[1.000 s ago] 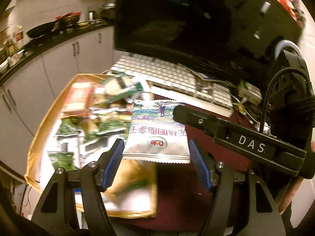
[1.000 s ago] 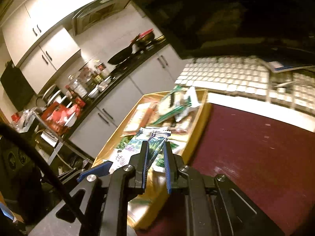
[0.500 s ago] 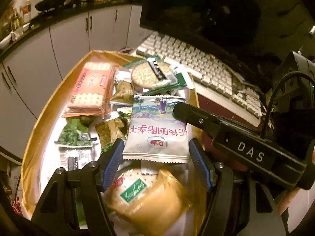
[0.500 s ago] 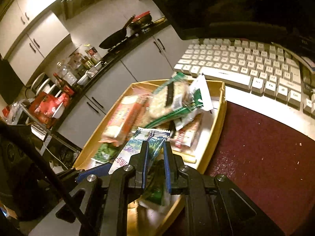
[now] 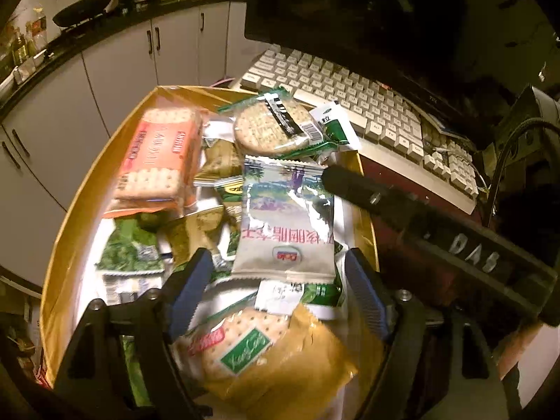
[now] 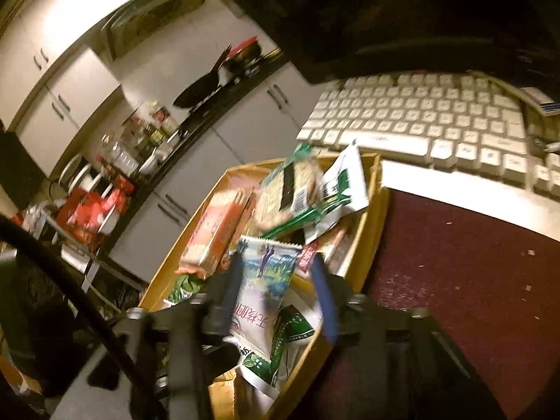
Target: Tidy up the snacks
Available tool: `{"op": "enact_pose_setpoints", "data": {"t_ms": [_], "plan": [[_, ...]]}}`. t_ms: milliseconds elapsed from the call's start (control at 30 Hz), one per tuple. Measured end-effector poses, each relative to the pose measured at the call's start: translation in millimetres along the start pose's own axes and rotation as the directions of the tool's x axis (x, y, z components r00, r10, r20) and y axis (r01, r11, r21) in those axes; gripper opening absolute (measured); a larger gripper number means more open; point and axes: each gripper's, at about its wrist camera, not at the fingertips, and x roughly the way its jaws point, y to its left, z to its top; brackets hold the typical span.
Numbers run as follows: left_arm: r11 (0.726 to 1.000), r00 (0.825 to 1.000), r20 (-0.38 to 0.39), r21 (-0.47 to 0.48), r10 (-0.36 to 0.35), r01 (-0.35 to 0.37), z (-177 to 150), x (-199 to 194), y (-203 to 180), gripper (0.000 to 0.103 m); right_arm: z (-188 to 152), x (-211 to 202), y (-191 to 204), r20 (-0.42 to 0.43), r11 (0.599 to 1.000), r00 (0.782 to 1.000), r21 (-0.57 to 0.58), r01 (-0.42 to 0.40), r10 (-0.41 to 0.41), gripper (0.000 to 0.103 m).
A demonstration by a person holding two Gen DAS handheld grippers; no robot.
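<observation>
A white Dole snack packet (image 5: 285, 224) lies over the pile in the yellow box (image 5: 73, 217), between the spread fingers of my right gripper (image 6: 276, 280), which is open above it; the packet also shows in the right wrist view (image 6: 260, 290). My left gripper (image 5: 276, 290) is open and empty just above the box's near snacks. The box (image 6: 371, 210) holds an orange cracker pack (image 5: 157, 161), a round cracker pack (image 5: 269, 126), green packets (image 5: 129, 252) and a yellow cracker pack (image 5: 276, 360).
A white keyboard (image 5: 357, 101) and a dark monitor (image 5: 367, 10) stand behind the box. A maroon mat (image 6: 472, 280) lies right of it. Kitchen cabinets (image 5: 115, 59) and a counter with a pan (image 5: 82, 10) are at the far left.
My right gripper, shut on the Dole packet, carried it over the box and opened; the packet now lies on the pile. The left gripper moved forward over the box.
</observation>
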Motion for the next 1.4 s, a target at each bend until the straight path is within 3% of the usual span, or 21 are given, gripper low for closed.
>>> {"op": "enact_pose_setpoints", "data": {"t_ms": [200, 433, 533, 633, 800, 1067, 1400], "plan": [[0.999, 0.994, 0.109, -0.026, 0.022, -0.020, -22.2, -41.3, 2.4, 0.086, -13.7, -29.8, 15.3, 0.021, 1.000, 0.999, 0.000, 0.024, -0.024, 0.053], [0.990, 0.966, 0.226, -0.084, 0.127, -0.110, -49.9, -77.9, 13.8, 0.086, -61.9, -63.7, 33.8, 0.041, 0.997, 0.997, -0.017, 0.069, -0.068, 0.069], [0.979, 0.946, 0.260, -0.109, 0.195, -0.172, -55.0, -84.8, 15.5, 0.088, -75.8, -68.7, 39.9, 0.020, 0.996, 0.997, -0.030, 0.081, -0.081, 0.070], [0.969, 0.936, 0.254, -0.103, 0.245, -0.226, -58.5, -92.1, 14.0, 0.088, -79.3, -73.4, 48.7, 0.021, 0.990, 0.991, -0.053, 0.131, -0.130, 0.070], [0.962, 0.929, 0.253, -0.095, 0.271, -0.255, -66.7, -103.9, 14.2, 0.090, -78.7, -79.1, 60.0, 0.044, 0.974, 0.978, -0.085, 0.209, -0.206, 0.070], [0.951, 0.918, 0.247, -0.103, 0.310, -0.293, -78.8, -114.1, 17.5, 0.090, -90.0, -83.0, 83.4, 0.062, 0.955, 0.970, -0.173, 0.242, -0.235, 0.070], [0.941, 0.907, 0.251, -0.086, 0.338, -0.327, -82.7, -119.4, 18.2, 0.091, -92.6, -81.7, 86.0, 0.047, 0.949, 0.960, -0.145, 0.281, -0.277, 0.070]]}}
